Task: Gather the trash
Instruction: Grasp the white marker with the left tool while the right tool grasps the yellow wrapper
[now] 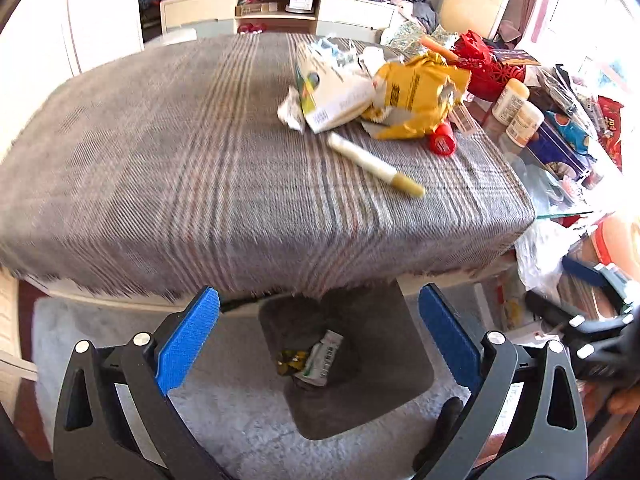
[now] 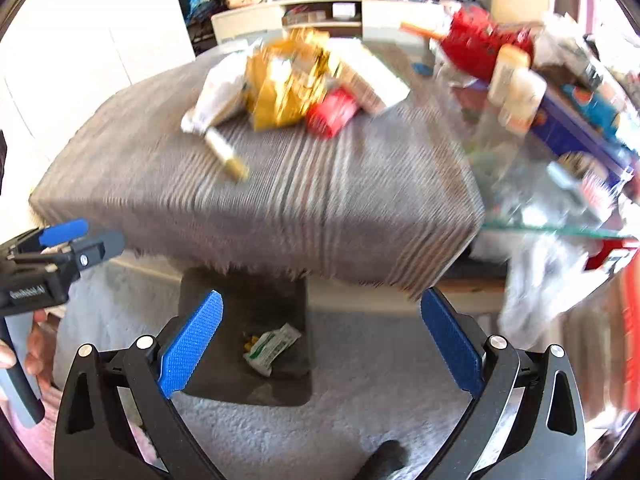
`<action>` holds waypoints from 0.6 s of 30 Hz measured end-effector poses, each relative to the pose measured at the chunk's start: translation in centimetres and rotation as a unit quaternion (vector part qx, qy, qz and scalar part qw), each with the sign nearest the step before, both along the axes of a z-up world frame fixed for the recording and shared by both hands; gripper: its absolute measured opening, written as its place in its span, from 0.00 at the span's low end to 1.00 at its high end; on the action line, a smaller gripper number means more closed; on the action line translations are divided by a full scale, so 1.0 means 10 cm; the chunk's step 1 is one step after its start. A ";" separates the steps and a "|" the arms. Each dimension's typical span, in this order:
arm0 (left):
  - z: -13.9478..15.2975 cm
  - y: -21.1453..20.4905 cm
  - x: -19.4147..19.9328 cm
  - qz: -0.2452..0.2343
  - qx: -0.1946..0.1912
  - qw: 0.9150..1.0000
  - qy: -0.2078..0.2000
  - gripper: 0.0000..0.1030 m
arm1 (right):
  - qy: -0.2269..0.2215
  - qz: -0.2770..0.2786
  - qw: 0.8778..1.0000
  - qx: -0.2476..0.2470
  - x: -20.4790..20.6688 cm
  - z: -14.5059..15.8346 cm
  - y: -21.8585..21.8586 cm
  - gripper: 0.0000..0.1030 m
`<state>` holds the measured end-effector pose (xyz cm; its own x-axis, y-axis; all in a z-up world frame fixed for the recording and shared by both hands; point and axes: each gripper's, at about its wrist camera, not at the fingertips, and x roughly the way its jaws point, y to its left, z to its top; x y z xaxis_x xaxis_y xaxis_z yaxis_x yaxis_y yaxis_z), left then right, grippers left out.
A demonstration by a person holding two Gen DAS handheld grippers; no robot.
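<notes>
Setting: cluttered living room, pale shag carpet (image 1: 248, 432) on the floor, a low counter (image 1: 200, 184) draped in grey striped cloth, a TV cabinet (image 1: 276, 8) at the back wall.

1. Left gripper (image 1: 319, 344). Jaws spread wide, nothing between the blue pads. Pointed steeply down over the bin; judged to be positioned for dropping items in.

2. Right gripper (image 2: 321, 346). Jaws likewise spread wide and empty, aimed at the same bin from just beside the left one. Each gripper shows at the edge of the other's view.

3. Dark grey bin (image 1: 352, 364), square, soft-sided, on the carpet against the counter's near edge, directly between and below both sets of jaws. Judged placed there so trash travels a short way off the counter.

4. Bin contents: a crumpled white-and-green wrapper (image 1: 320, 358) and a small dark-and-yellow scrap (image 1: 292, 360) beside it, on the bin floor.

5. Remaining trash, beyond the jaws on the counter:
- white tube with gold cap (image 1: 374, 164), lying on its side, nearest
- red cylindrical container (image 1: 442, 142), tipped over
- crumpled yellow packaging (image 1: 416, 100), torn
- white printed carton (image 1: 332, 96), flattened, with crumpled paper (image 1: 290, 112) touching it

6. Far right of the jaws, on bare glass: two cream bottles (image 1: 516, 110), a red lacy basket (image 1: 488, 68); judged household goods, not trash.
</notes>
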<state>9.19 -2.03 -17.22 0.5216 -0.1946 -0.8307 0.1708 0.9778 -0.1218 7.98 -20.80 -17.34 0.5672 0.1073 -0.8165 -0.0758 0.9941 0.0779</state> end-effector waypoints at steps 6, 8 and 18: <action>0.19 -0.04 0.23 0.015 -0.003 1.000 0.007 0.92 | -0.036 -0.021 0.999 0.014 0.27 0.37 -0.17 0.97; 0.21 -0.13 0.35 0.015 0.003 1.000 0.006 0.91 | -0.043 -0.027 0.998 0.023 0.40 0.44 -0.18 0.97; -0.01 -0.54 0.94 0.010 0.003 0.999 0.031 0.61 | -0.048 -0.062 0.995 0.065 1.04 0.50 -0.28 0.97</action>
